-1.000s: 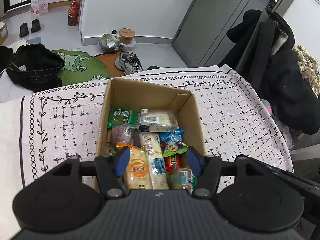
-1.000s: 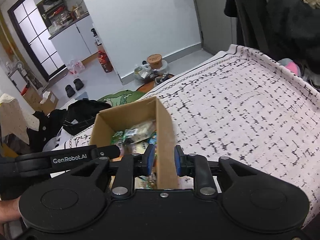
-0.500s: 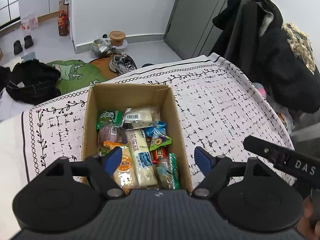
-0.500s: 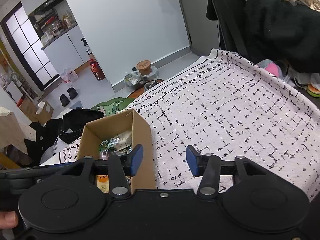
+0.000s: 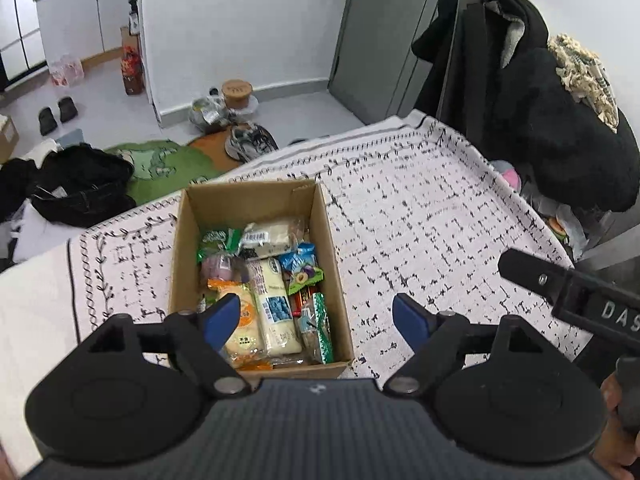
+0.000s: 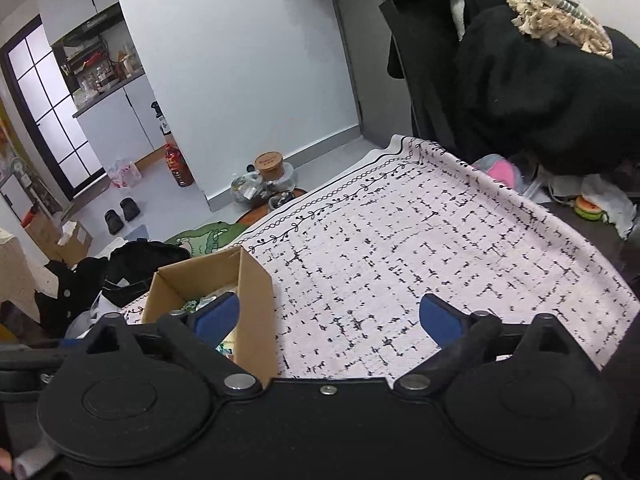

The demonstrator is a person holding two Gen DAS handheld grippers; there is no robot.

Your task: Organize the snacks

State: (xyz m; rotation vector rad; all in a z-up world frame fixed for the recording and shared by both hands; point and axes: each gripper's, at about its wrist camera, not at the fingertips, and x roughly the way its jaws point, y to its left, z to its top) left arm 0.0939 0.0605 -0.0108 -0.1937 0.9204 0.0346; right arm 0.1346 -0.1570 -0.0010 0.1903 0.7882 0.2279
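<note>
Left gripper (image 5: pixel 316 322) up front, jaws opening and nothing between them, hanging just above the near end of the box (image 5: pixel 338 280). The right gripper (image 6: pixel 328 320) is spreading its jaws too, gripping nothing, with its left pad just over the box's near right corner and bare cloth (image 6: pixel 420 248) below the rest of it.

Now the box itself: it sits on the patterned cloth, open-topped and packed. A pale bun pack (image 5: pixel 274 304) lies lengthwise at the near end beside an orange-labelled pack (image 5: pixel 242 328), a green wrapper (image 5: pixel 322 330) is tucked against the right wall, and a blue packet (image 5: pixel 300 264) and another green one (image 5: pixel 214 240) sit farther back. No loose snack shows on the cloth, so this looks like the wrap-up: everything is in.

To finish cleanly, I'd say draw both grippers straight back and up, pads clear of the cardboard rim, so the light box doesn't get nudged or tipped.

Beyond the table: shoes (image 5: pixel 250 142) on the floor, dark coats (image 5: pixel 520 112) hanging on the right.
</note>
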